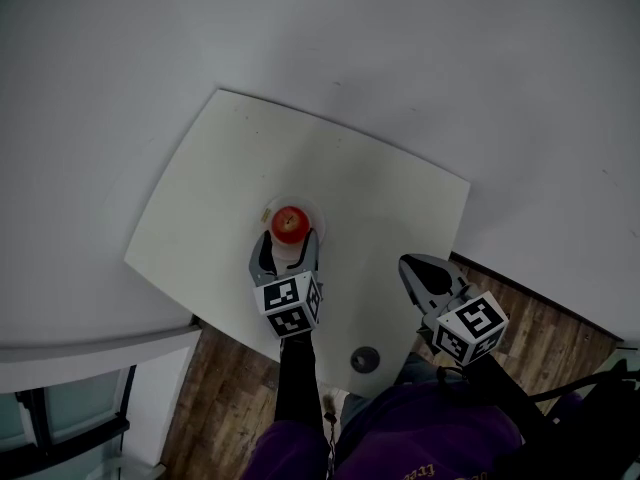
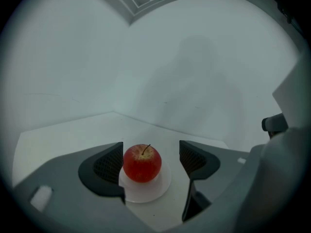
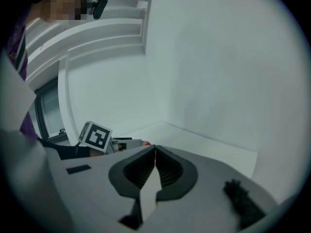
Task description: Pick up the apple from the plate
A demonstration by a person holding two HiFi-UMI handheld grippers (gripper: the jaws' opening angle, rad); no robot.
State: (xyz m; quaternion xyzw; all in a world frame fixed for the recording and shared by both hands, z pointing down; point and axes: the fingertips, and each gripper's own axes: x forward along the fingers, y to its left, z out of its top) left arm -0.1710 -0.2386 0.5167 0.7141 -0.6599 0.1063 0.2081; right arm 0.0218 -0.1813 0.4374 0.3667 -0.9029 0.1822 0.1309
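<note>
Head view:
- Near frame centre, on pale table [image 1: 380, 198]: red apple [image 1: 290, 223], seated on small white plate [image 1: 272, 208].
- Directly below apple: left gripper [image 1: 289, 243], one jaw at each side of plate, marker cube [image 1: 290, 306] lower down.
- Lower right of frame, well apart from plate: right gripper [image 1: 410, 265], over table's edge.
- Lower centre: small dark round object [image 1: 365, 359] on table, near that edge.

Left gripper view:
- Lower centre of frame: apple [image 2: 142, 163], upright with stem up, on plate [image 2: 158, 191].
- Left gripper [image 2: 151, 159] open, jaws spread wide with apple between them.
- Left pad [image 2: 111, 163] just beside apple's skin; contact not determinable.
- Right pad [image 2: 190, 157] clearly apart from it.
- No grip on fruit.

Right gripper view:
- Lower centre of frame: right gripper [image 3: 155, 152] closed, both ribbed pads pressed together, nothing between.
- Left of centre: the other gripper's marker cube [image 3: 95, 136] above table [image 3: 209, 147].
</note>
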